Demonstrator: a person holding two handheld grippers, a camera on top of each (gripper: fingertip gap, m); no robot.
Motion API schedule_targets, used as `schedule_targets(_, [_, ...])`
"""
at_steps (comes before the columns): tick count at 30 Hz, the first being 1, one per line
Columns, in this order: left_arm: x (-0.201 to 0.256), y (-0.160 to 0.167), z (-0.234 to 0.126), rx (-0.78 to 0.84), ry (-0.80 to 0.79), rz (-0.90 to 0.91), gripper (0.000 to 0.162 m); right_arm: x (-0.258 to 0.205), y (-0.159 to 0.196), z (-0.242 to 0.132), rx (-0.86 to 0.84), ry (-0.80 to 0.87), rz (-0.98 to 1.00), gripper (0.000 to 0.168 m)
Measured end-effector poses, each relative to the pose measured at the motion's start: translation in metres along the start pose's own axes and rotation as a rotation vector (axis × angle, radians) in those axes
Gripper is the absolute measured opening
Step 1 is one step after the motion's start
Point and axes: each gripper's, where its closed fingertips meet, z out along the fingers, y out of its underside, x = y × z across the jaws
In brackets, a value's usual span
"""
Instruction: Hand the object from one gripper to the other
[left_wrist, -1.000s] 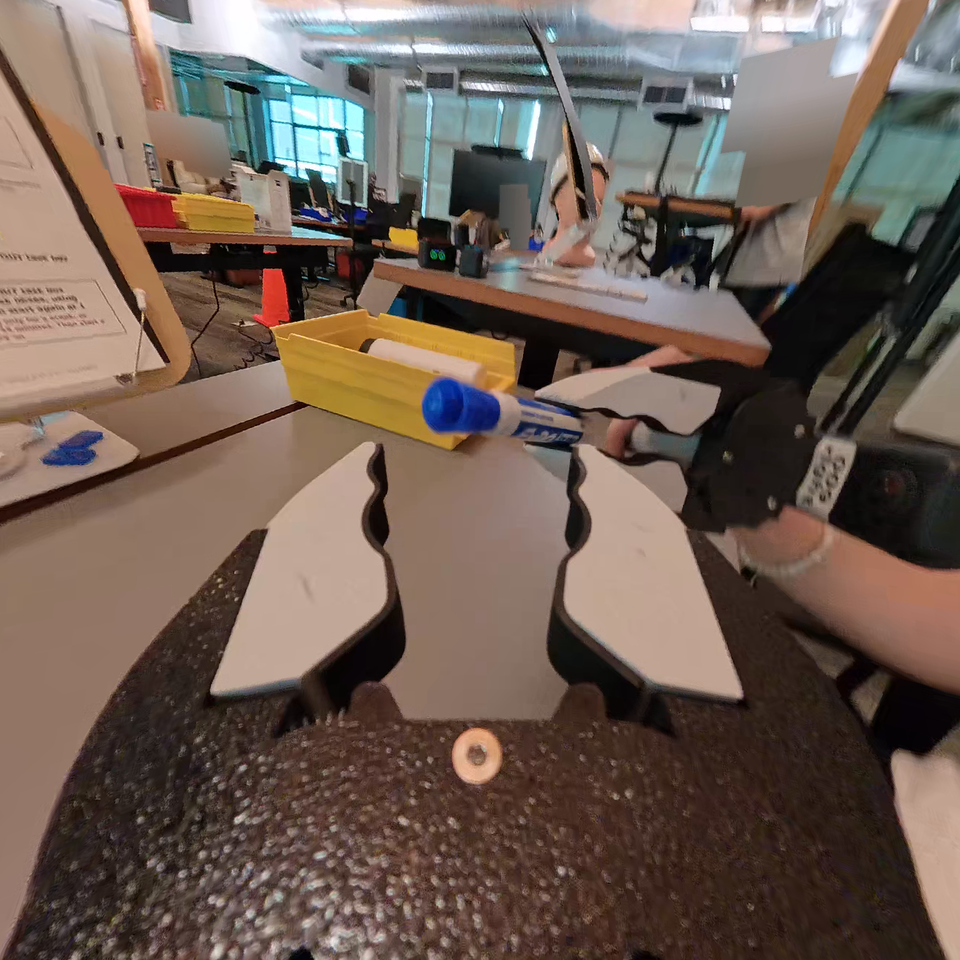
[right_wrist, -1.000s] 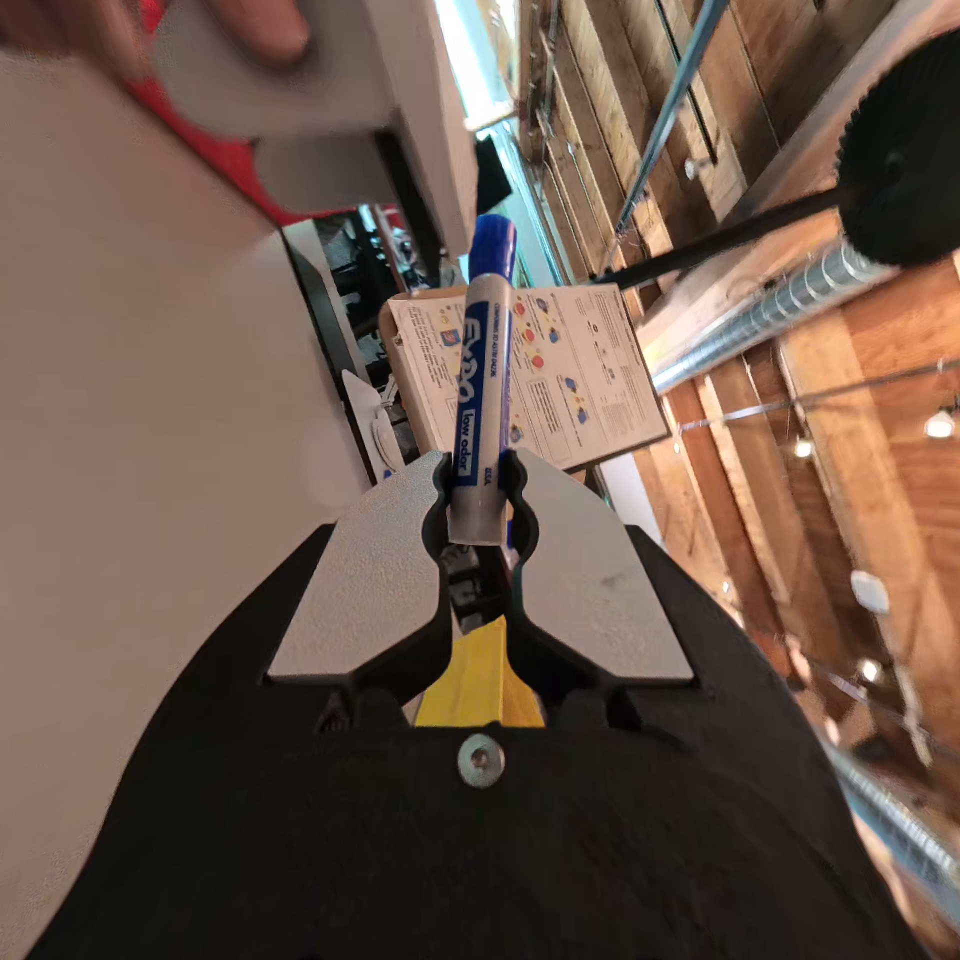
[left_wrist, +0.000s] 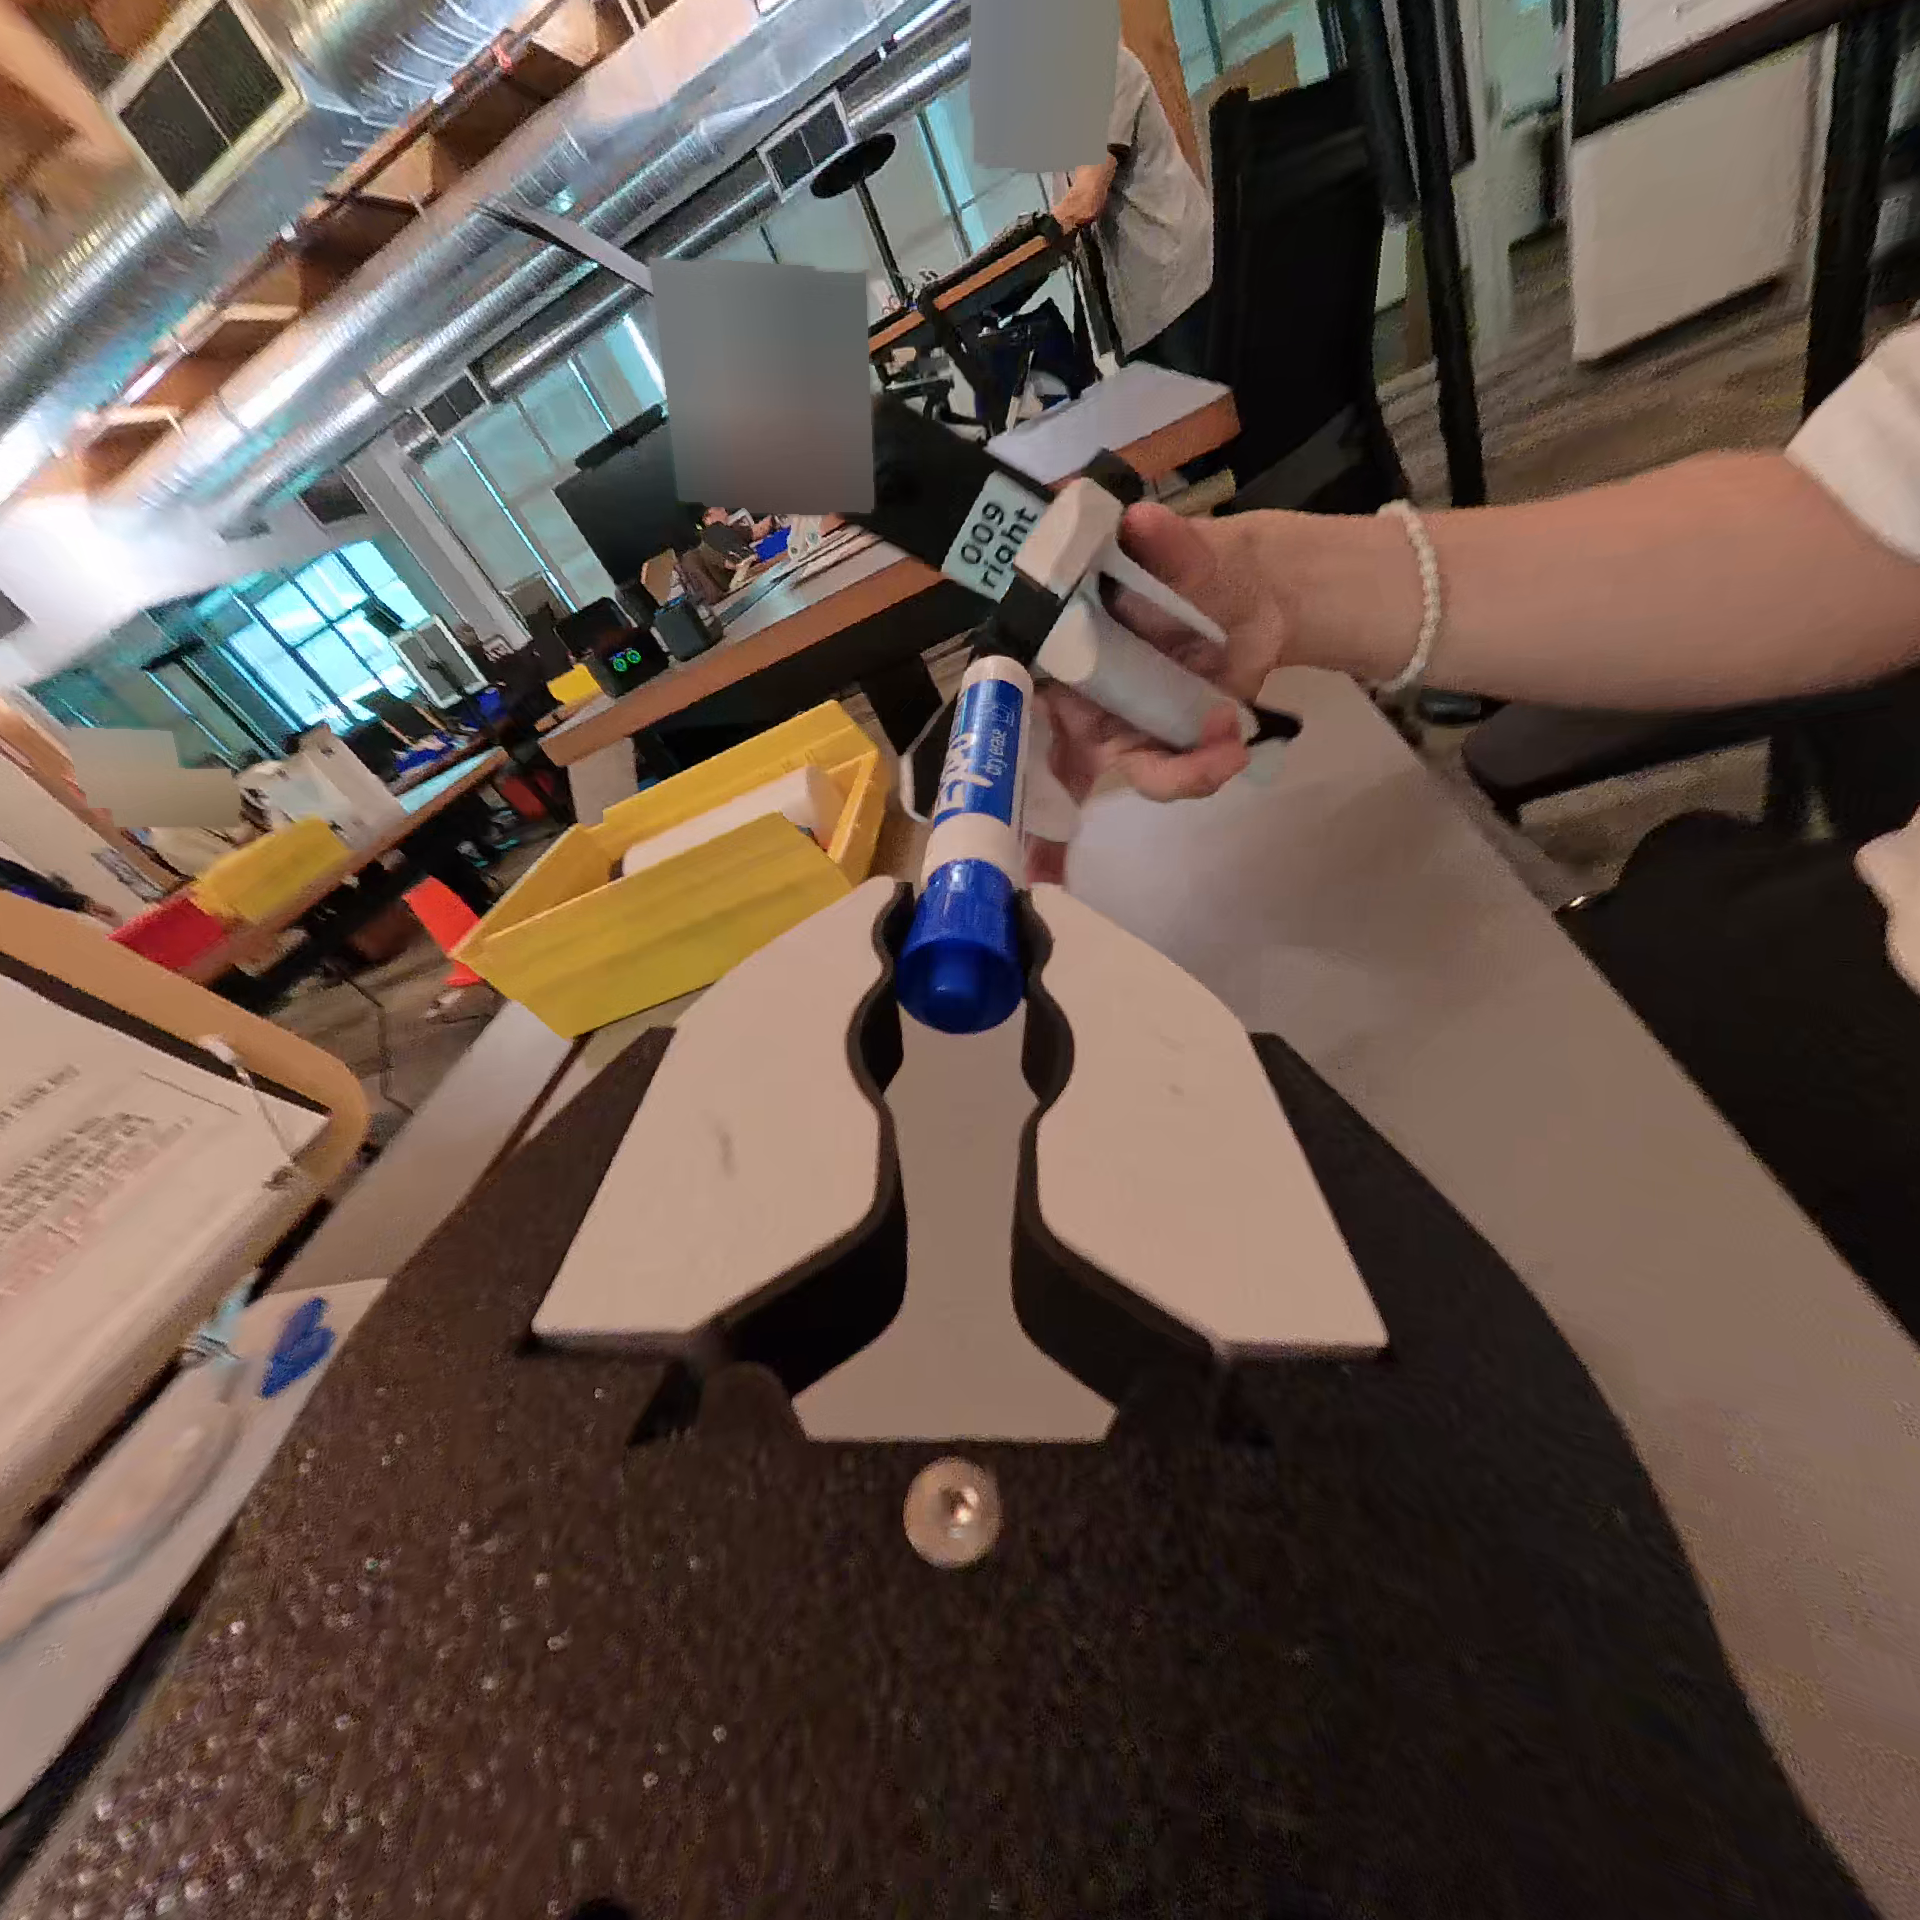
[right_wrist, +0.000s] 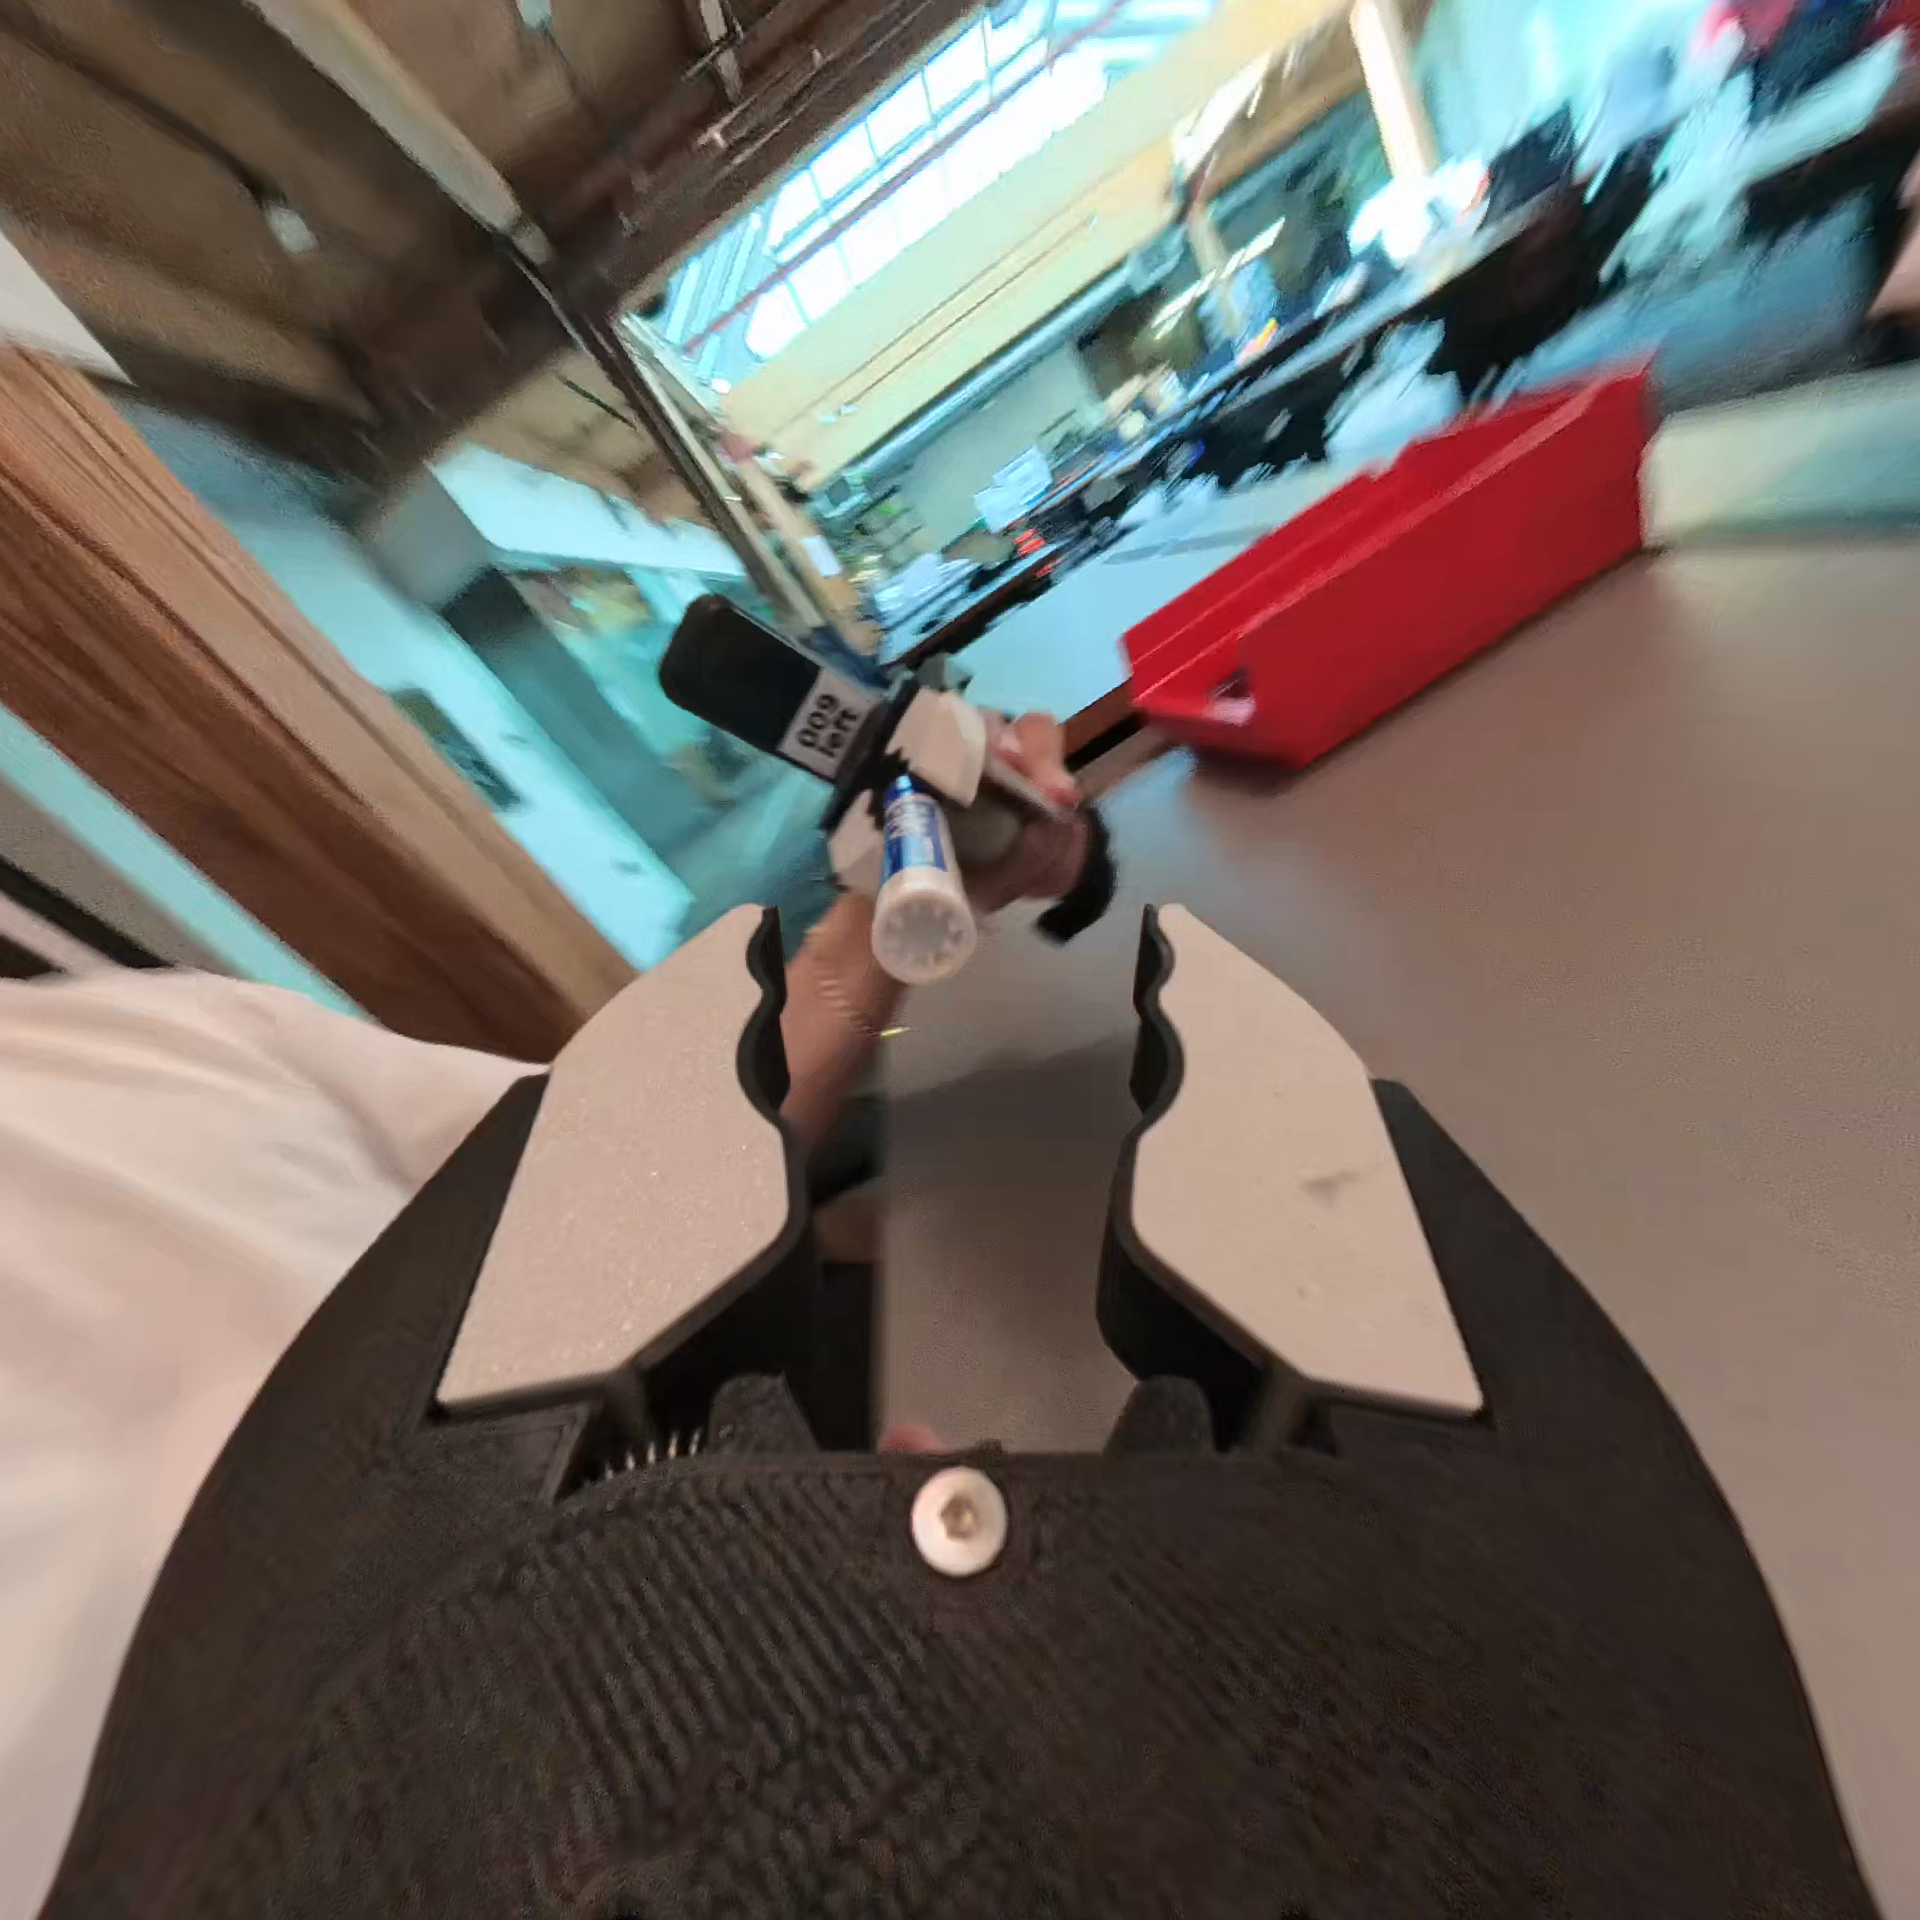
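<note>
Grey table (right_wrist: 1558, 935) — red bin (right_wrist: 1455, 582), perhaps workshop beyond — left tool (left_wrist: 961, 935) gripping marker (left_wrist: 971, 831), right tool (right_wrist: 956, 935) wide.

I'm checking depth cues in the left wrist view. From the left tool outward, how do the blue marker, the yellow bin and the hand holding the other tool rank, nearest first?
1. Blue marker: gripped at its cap in the left tool.
2. Yellow bin: on the table, just beyond the tool's tips, to the left.
3. Hand: past the marker's far end, upper right.
</note>
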Motion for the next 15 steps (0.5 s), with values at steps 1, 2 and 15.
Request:
schedule_targets(1, [0.000, 0.002, 0.001, -0.013, -0.007, 0.036, 0.018, -0.001, 0.004, 0.001, -0.017, -0.047, 0.111, 0.060])
schedule_targets(2, [0.001, 0.004, 0.002, -0.030, -0.009, 0.065, 0.018, -0.001, 0.006, 0.002, -0.013, -0.077, 0.179, 0.055])
schedule_targets(15, [0.004, 0.022, 0.011, -0.118, -0.016, 0.111, 0.018, 0.010, 0.023, 0.013, -0.085, -0.044, 0.186, 0.020])
